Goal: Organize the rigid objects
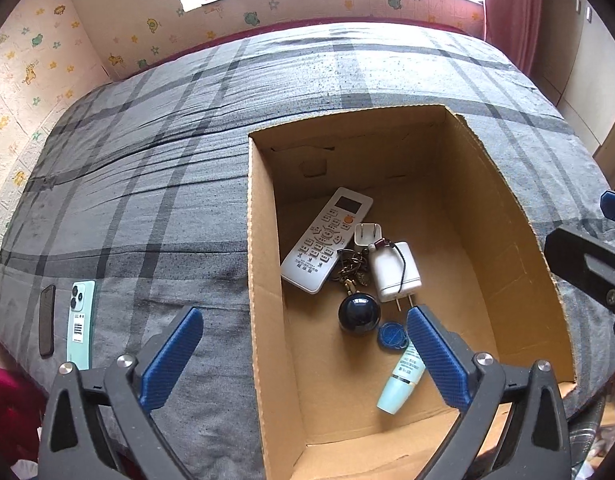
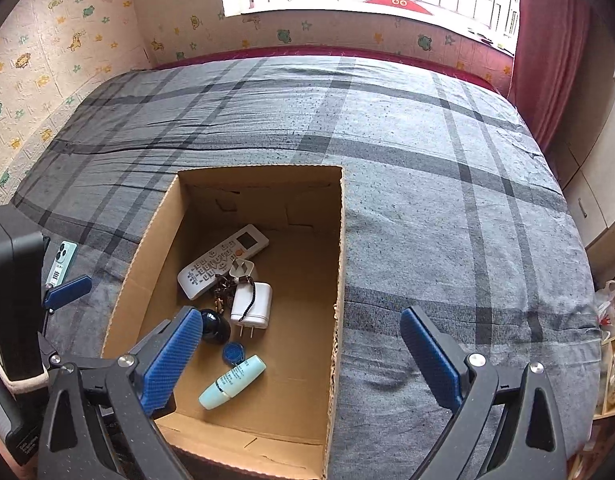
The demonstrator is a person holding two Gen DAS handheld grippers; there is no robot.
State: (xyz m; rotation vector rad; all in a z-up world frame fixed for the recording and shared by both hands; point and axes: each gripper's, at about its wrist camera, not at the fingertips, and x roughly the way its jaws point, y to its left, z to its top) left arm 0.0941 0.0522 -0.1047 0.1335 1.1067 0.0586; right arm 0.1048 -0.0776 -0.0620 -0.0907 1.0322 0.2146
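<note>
Cardboard box (image 1: pixel 267 280) lies below the wide-open, empty left hand-held gripper (image 1: pixel 303 320).

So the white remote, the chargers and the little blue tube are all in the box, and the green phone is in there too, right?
Not quite. The green phone lies on the grey bed cover, outside the cardboard box, as the left wrist view shows. The white remote, the chargers and the blue tube are in the box.
</note>
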